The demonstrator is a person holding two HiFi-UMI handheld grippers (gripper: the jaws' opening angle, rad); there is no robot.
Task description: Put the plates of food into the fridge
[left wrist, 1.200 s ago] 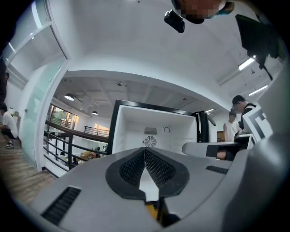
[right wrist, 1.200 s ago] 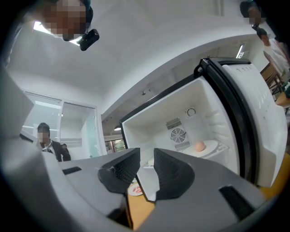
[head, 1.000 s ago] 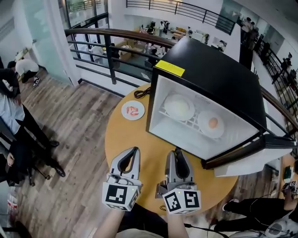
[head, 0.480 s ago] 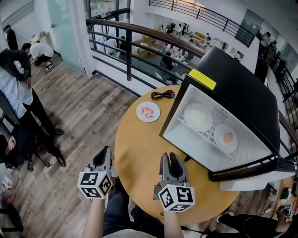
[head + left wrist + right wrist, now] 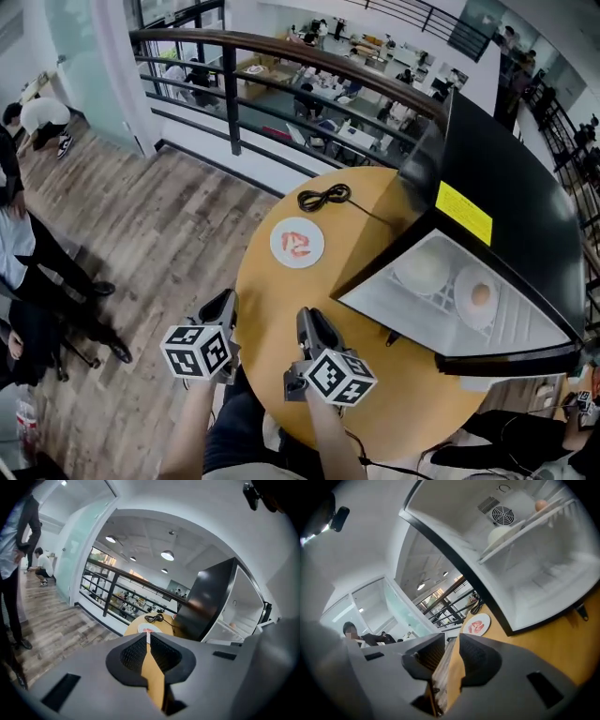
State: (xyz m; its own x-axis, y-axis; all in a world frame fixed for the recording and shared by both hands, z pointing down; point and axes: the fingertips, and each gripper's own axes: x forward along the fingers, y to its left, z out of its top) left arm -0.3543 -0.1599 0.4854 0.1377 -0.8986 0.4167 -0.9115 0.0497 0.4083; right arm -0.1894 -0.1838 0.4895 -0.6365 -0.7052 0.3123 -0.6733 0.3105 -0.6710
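A white plate with red food [image 5: 297, 243] lies on the round wooden table [image 5: 281, 309], left of the open black fridge [image 5: 506, 197]. On the fridge's wire shelf sit a plate of white food [image 5: 422, 270] and a plate with an egg [image 5: 478, 295]. My left gripper [image 5: 228, 302] is shut and empty at the table's near left edge, pointing at the plate with red food [image 5: 149, 630]. Beside it over the table, my right gripper [image 5: 307, 317] stands a little open with nothing between its jaws. In the right gripper view the gripper [image 5: 452, 641] points between that plate [image 5: 476, 625] and the fridge [image 5: 525, 550].
A coiled black cable [image 5: 323, 198] lies at the table's far side by the fridge. The fridge door [image 5: 525, 361] hangs open at the lower right. A dark railing [image 5: 234, 84] runs behind the table. People [image 5: 19, 234] stand on the wooden floor at the left.
Both grippers have drawn back from the fridge's opening toward the table's near left edge. The view has swung left, so the fridge now sits at the right.
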